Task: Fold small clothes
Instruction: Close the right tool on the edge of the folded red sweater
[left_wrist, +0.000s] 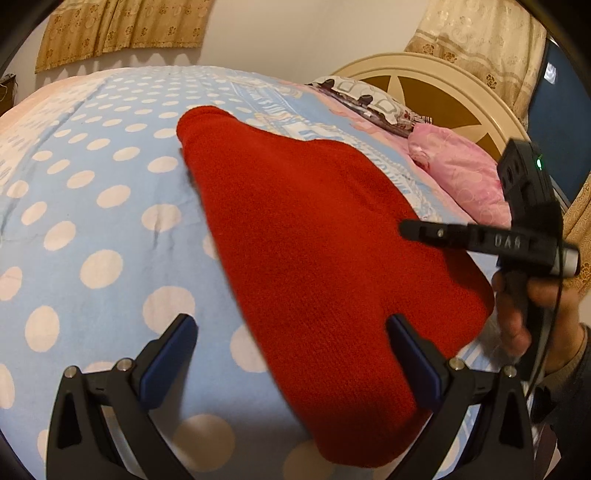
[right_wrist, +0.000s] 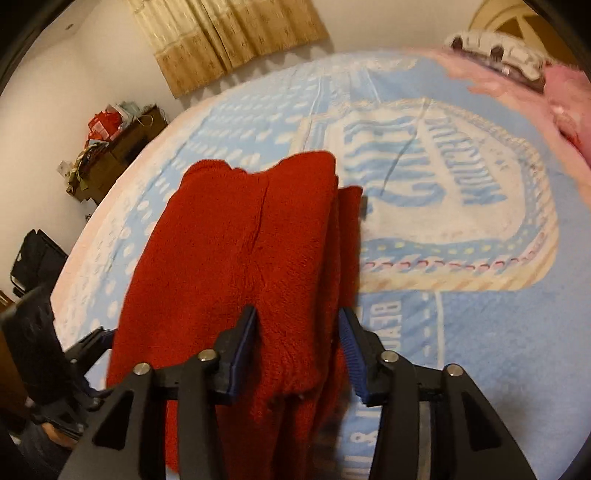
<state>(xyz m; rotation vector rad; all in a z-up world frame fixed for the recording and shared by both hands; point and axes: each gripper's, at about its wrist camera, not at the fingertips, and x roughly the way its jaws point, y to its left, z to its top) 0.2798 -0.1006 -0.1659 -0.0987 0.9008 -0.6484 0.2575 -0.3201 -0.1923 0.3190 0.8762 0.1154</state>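
Note:
A red knitted garment (left_wrist: 314, 258) lies folded on a light blue blanket (left_wrist: 92, 192) with white dots on a bed. My left gripper (left_wrist: 291, 325) is open and empty, its jaws wide apart over the garment's near edge. My right gripper (right_wrist: 297, 314) is open, its jaws either side of a raised fold of the same red garment (right_wrist: 251, 236), with the cloth between the pads but not pinched. The right gripper also shows in the left wrist view (left_wrist: 406, 227), side-on above the garment's right edge.
A pink pillow (left_wrist: 461, 173) and a patterned pillow (left_wrist: 369, 99) lie by the cream headboard (left_wrist: 424, 74). Curtains (left_wrist: 122, 26) hang on the far wall. A cluttered cabinet (right_wrist: 110, 147) and a dark bag (right_wrist: 33, 258) stand left of the bed.

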